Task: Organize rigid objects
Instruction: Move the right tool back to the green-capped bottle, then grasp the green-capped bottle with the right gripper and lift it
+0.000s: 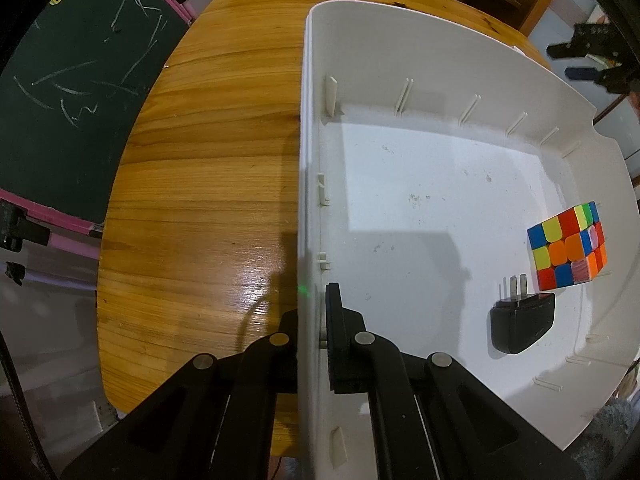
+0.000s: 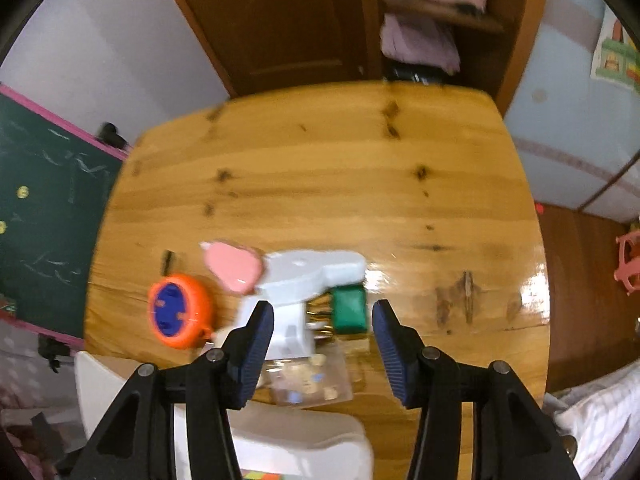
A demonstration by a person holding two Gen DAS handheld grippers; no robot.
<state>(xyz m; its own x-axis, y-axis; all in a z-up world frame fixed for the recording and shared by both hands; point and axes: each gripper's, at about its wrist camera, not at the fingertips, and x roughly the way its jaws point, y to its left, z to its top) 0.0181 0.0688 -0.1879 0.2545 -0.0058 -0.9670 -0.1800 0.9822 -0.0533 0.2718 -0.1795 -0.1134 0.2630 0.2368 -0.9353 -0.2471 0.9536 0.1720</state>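
Observation:
My left gripper (image 1: 311,322) is shut on the left wall of a white plastic bin (image 1: 400,60), one finger outside and one inside. On the bin's floor lie a scrambled colour cube (image 1: 568,248) and a black plug adapter (image 1: 522,322). My right gripper (image 2: 323,314) stands open above a cluster on the wooden table (image 2: 340,168): a white spray trigger head (image 2: 308,276), a green box (image 2: 350,308), a pink heart-shaped piece (image 2: 236,272) and an orange and blue round case (image 2: 178,312). Nothing is pressed between its blue pads (image 2: 256,344). The right wrist view is blurred.
A clear bag of small items (image 2: 308,384) lies near the table's front edge, by the bin's rim (image 2: 304,436). A green chalkboard with a pink frame (image 1: 72,80) stands left of the table. A wooden cabinet (image 2: 288,20) stands behind it. The right gripper (image 1: 566,62) shows beyond the bin's far corner.

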